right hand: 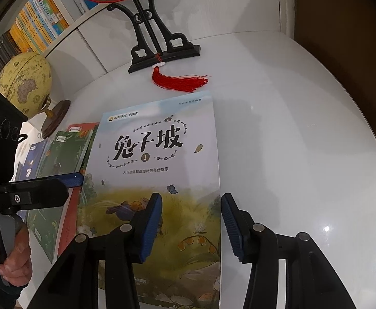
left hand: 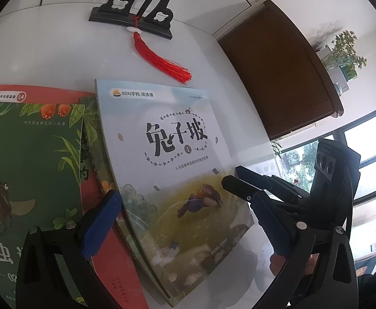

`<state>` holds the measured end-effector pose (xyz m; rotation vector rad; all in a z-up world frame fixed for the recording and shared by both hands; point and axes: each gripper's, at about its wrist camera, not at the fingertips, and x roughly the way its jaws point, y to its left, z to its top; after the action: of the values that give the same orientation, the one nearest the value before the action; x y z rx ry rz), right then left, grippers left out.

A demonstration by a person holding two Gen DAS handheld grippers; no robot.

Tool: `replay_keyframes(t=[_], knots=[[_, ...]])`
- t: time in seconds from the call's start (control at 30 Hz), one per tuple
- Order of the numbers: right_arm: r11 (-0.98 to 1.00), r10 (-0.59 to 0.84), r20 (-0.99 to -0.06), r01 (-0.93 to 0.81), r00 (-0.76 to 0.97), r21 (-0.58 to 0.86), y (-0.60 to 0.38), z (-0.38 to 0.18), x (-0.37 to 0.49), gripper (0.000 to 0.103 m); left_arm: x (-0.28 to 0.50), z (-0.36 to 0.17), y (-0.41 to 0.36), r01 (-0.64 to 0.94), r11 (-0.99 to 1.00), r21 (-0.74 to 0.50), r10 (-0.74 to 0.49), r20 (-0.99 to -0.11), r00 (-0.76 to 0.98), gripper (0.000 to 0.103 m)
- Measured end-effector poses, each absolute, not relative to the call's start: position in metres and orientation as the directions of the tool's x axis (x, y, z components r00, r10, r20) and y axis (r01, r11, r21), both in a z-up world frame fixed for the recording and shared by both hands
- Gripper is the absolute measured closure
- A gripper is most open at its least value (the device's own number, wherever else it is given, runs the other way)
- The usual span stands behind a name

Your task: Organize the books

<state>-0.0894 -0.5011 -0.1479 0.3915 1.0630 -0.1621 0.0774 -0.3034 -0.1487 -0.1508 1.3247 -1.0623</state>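
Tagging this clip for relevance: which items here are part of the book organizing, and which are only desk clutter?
Part of the job:
- rabbit book, on top, between the open right gripper fingers
- green book
- red book underneath
- left gripper, open

Lying about:
- globe
- black fan stand
- red tassel
- potted plant
- shelved books

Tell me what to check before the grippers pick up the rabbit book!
1. Right gripper open: ok.
2. Its fingers straddle the rabbit book at the right edge: ok.
3. Left gripper open around the same book: ok.
4. Rabbit book lies on top of the red book: ok.
5. Red tassel clear of the book: cannot tell, very close.
6. Either gripper's pads touching the cover: cannot tell.
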Motion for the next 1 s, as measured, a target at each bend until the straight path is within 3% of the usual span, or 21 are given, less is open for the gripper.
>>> replay_keyframes(t=[0.57, 0.7, 0.83, 1.0], knots=[[0.934, 0.058, -0.86, 0.277, 0.506, 0.227, -0.49, -0.132, -0.091, 0.059, 0.077, -0.148, -0.295, 0.522, 0.557, -0.646, -0.704, -0.701, -0.117, 0.002], [0.883, 0.183, -0.823, 0.278, 0.538, 0.378, -0.5, -0.136, -0.098, 0.059, 0.079, -0.154, -0.282, 0.488, 0.567, -0.663, -0.701, -0.7, -0.137, 0.002], [0.757, 0.359, -0.708, 0.254, 0.608, 0.602, -0.509, -0.14, -0.107, 0.059, 0.081, -0.158, -0.27, 0.449, 0.571, -0.687, -0.718, -0.683, -0.132, 0.002], [0.769, 0.373, -0.744, 0.264, 0.554, 0.582, -0.494, -0.153, -0.099, 0.059, 0.079, -0.158, -0.267, 0.448, 0.567, -0.691, -0.724, -0.678, -0.128, 0.002]])
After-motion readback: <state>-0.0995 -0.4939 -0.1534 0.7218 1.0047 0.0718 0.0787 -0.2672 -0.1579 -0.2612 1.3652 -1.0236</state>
